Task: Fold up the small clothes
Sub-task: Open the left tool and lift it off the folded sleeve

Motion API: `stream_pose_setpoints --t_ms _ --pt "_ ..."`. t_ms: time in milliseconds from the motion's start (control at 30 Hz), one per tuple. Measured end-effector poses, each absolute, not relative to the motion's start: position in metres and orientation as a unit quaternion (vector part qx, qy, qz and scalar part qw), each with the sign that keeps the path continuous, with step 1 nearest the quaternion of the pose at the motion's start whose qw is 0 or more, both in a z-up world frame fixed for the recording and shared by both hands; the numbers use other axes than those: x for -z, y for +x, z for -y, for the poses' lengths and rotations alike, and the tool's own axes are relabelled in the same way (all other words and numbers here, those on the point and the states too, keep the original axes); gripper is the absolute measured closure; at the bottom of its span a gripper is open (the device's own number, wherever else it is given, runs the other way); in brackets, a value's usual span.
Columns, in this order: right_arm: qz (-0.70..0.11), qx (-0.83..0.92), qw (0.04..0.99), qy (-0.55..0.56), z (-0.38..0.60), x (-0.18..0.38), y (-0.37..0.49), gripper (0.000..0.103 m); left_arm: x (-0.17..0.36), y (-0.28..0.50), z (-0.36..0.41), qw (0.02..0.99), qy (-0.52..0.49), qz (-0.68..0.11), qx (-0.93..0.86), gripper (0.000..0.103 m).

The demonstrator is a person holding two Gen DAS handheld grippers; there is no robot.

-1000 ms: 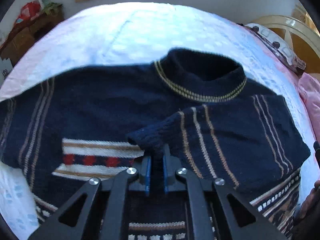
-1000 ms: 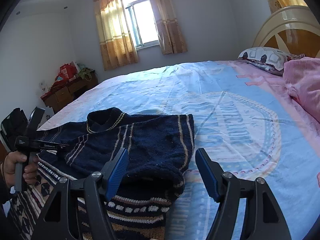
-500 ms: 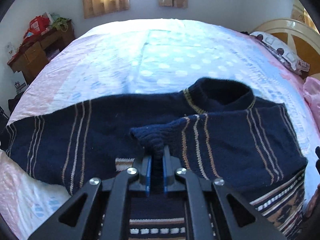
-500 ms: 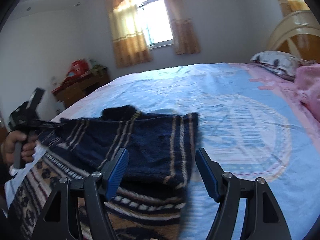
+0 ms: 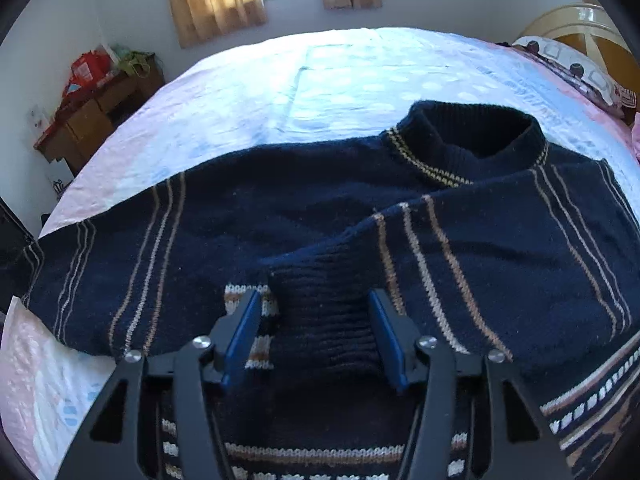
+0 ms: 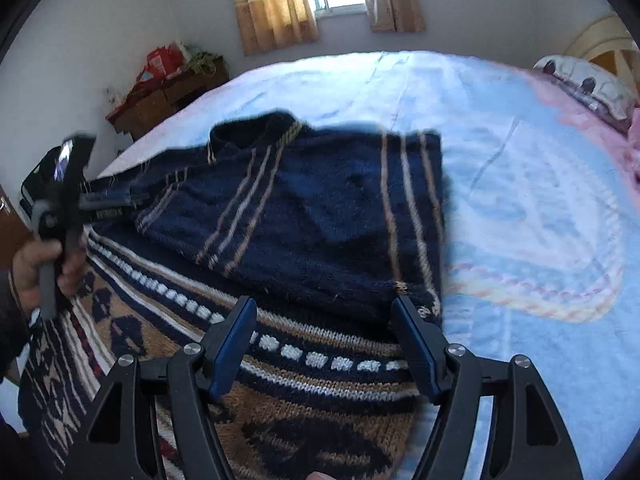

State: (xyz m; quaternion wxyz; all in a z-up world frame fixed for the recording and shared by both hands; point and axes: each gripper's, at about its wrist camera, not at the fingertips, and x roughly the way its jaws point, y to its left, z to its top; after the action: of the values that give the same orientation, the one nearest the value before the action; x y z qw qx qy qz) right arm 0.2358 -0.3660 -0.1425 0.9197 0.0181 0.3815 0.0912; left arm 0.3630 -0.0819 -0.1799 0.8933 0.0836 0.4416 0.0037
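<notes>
The navy sweater (image 5: 320,216) lies on the blue and pink bedsheet (image 5: 340,76), filling the lower half of both views. Its one sleeve (image 5: 460,248) is folded across the chest, and the ribbed cuff (image 5: 320,312) lies between the released fingers of the left gripper (image 5: 316,332). The right gripper (image 6: 324,340) is also released, above the patterned hem (image 6: 304,400) at bottom centre
</notes>
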Motion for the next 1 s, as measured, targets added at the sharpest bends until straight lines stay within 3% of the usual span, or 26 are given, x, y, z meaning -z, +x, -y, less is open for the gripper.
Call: stream_pose_setpoints --t_ms 133,267,400,600,733,1000 --pt "-0.346 -0.061 0.936 -0.008 0.354 0.112 0.24 0.033 0.182 0.362 0.078 0.898 0.075 -0.434 -0.003 0.041" --pt "-0.385 -0.019 0.922 -0.032 0.343 0.122 0.268 0.033 0.183 0.363 0.072 0.9 0.056 -0.433 0.003 0.038" --pt "-0.472 -0.018 0.881 0.003 0.348 0.162 0.288 0.033 0.184 0.363 0.066 0.9 0.039 -0.434 0.009 0.034" --pt "-0.468 -0.007 0.884 -0.005 0.342 0.164 0.279 0.032 0.185 0.361 0.06 0.899 0.014 -0.436 0.023 0.031" --pt "-0.508 0.017 0.859 -0.066 0.324 0.157 0.284 0.032 0.184 0.355 0.059 0.899 0.008 -0.436 0.033 0.03" --pt "-0.461 -0.002 0.885 -0.054 0.269 0.133 0.295 0.032 0.18 0.348 0.051 0.902 -0.002 -0.431 0.037 0.021"
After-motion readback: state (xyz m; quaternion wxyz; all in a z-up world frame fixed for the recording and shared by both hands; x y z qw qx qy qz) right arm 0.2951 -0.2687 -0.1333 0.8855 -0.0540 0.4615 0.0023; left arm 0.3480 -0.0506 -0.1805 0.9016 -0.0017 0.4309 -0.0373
